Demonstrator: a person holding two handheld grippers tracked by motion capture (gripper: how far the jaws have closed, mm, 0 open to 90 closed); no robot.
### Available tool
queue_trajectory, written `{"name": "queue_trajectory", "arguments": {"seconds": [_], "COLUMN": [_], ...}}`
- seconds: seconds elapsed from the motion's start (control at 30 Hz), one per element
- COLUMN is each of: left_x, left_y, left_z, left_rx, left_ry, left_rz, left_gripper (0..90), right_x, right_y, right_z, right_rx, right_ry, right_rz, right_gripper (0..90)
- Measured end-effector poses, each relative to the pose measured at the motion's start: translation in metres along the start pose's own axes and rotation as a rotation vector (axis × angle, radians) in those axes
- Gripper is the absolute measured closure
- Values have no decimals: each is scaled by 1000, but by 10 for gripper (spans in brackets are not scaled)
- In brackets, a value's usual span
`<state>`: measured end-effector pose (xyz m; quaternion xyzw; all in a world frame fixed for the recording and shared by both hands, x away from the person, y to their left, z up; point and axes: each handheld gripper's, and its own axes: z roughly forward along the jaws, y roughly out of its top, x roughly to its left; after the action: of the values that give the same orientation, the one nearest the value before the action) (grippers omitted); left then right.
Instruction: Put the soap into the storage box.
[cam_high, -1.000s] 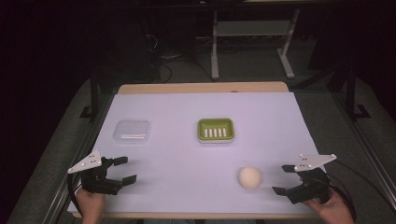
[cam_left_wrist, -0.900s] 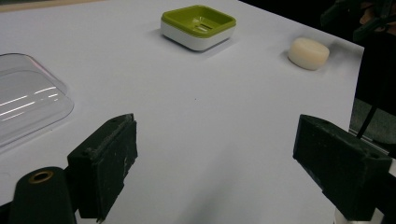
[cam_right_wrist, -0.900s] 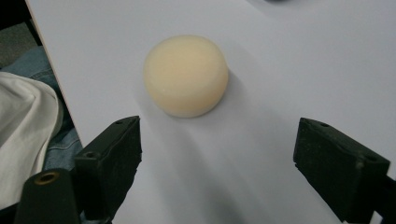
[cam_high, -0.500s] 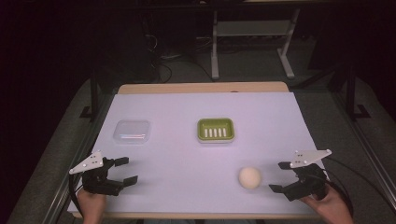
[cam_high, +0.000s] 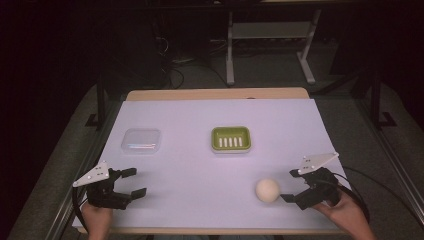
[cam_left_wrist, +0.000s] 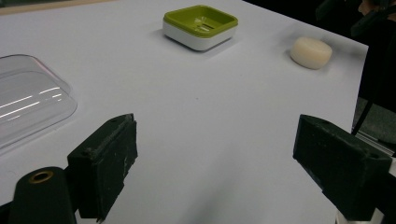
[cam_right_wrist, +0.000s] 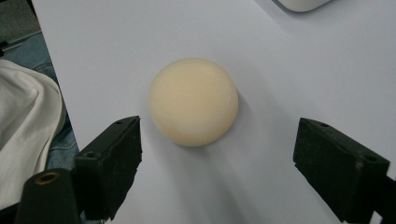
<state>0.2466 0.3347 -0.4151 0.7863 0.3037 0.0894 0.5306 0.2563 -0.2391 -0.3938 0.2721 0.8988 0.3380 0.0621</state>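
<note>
While spread wide and empty, right gripper (cam_high: 294, 186) just beside round soap (cam_high: 267, 190) — dead ahead, between jaws; left gripper (cam_high: 131, 182) likewise agape — well apart.

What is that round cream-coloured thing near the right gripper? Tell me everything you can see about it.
The round cream piece looks like a bar of soap: a smooth, matte, pale cream disc with a gently domed top and rounded edges, unmarked and whole. It lies flat on the white table cover, near the front edge on the person's right, closer to the person than the green dish. Nothing touches it but the cover. The right gripper sits just beside it, jaws spread wide and aimed at it, not yet around it.
</note>
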Motion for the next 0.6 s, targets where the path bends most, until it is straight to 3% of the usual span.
{"name": "queue_trajectory", "arguments": {"seconds": [0.37, 0.6], "left_x": [0, 0], "left_y": [0, 0], "left_z": [-1, -1], "left_rx": [-5, -5], "left_ry": [1, 1], "left_rz": [-4, -2], "left_gripper": [131, 131], "right_x": [-2, -1], "right_y": [17, 25], "right_z": [-1, 9], "right_rx": [-9, 29], "right_ry": [19, 28], "right_rz": [-20, -24], "right_gripper": [164, 167]}}
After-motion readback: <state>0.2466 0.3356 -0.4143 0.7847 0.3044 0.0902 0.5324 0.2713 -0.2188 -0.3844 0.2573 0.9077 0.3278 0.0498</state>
